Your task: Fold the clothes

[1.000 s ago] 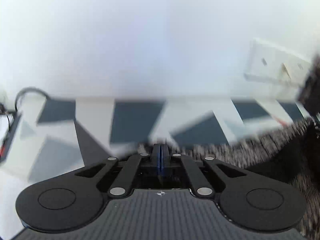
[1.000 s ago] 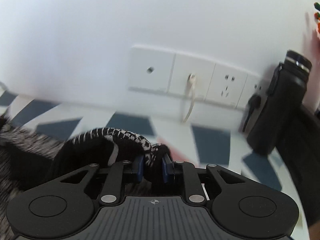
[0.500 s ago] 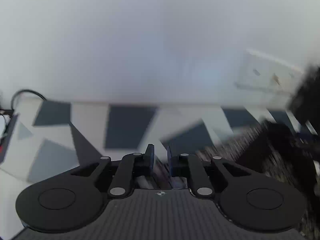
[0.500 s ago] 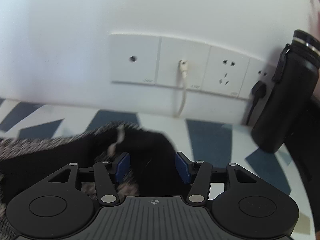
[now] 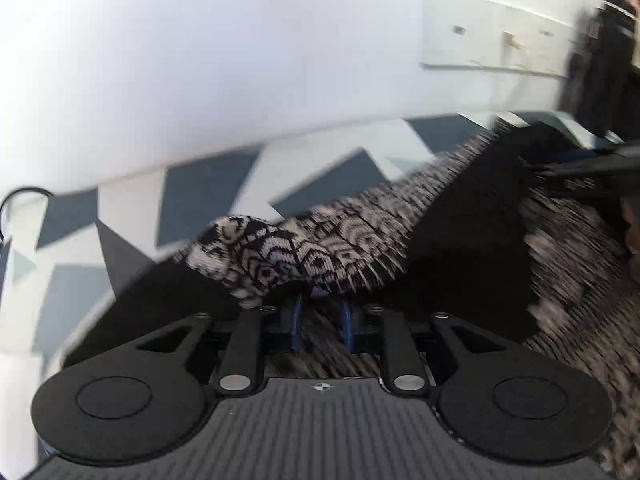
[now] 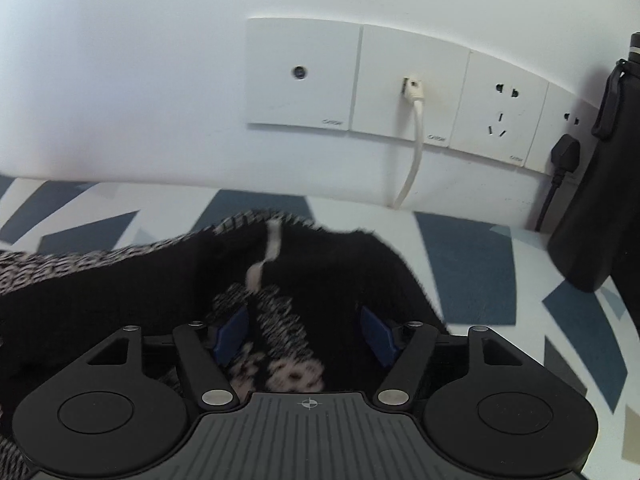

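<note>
A black-and-white patterned knit garment [image 5: 360,240] lies on the table with a dark inner side turned up. One bunched fold [image 5: 256,256] sits just ahead of my left gripper [image 5: 320,322], which is open, its blue pads apart over the cloth. In the right wrist view the garment [image 6: 320,264] shows a black collar area with a white label strip [image 6: 272,248]. My right gripper [image 6: 304,338] is wide open, straddling the cloth without clamping it. The right gripper [image 5: 580,172] also appears blurred at the far right of the left wrist view.
The tablecloth [image 6: 464,256] has blue, grey and white shapes. A white wall stands close behind with a row of socket plates [image 6: 400,84], a white cable [image 6: 412,152] and a black plug [image 6: 564,156]. A black bottle [image 6: 600,184] stands at the right.
Both grippers opened. The right one let go of the garment's bunched edge, which dropped onto the table. The left one went from shut to open and the cloth now lies across its front.
</note>
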Motion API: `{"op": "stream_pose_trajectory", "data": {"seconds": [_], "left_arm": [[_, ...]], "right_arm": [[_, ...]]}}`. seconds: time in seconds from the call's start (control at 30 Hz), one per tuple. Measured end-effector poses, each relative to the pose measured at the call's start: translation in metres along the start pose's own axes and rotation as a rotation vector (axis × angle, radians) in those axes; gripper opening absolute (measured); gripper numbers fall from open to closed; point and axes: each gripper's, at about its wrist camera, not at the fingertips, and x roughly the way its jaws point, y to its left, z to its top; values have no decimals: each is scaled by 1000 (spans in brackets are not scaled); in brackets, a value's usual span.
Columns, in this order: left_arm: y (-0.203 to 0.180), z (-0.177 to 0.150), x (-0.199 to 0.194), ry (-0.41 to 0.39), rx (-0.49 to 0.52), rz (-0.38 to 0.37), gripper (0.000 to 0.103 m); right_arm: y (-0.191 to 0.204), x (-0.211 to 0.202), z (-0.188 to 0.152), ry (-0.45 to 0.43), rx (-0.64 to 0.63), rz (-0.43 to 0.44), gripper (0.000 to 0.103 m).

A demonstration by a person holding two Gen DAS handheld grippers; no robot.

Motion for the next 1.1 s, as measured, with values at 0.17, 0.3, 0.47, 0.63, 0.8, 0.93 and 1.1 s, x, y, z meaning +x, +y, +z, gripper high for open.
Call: {"op": "stream_pose_trajectory", "data": {"seconds": [0.17,0.3,0.47,0.63,0.8,0.93,1.1], "left_arm": [[23,26,25,-29,-109,38,21],[28,45,42,-43,-103,78,25],[42,70,54,-37,-109,156,52],[65,64,9,-61,-212,95,77],[52,24,-38,-11,-127,90,83],[43,-9,-68,53,-155,51,88],[35,-46,-89,145,-250,-25,88]], "right_arm": [[-1,11,9,11,55,-1,77],[12,14,12,5,37,15,86],[27,28,22,9,36,26,90],[36,55,37,39,48,19,102],[28,43,36,47,85,67,102],[23,1,19,1,113,85,102],[13,-64,-12,-23,128,38,102]]}}
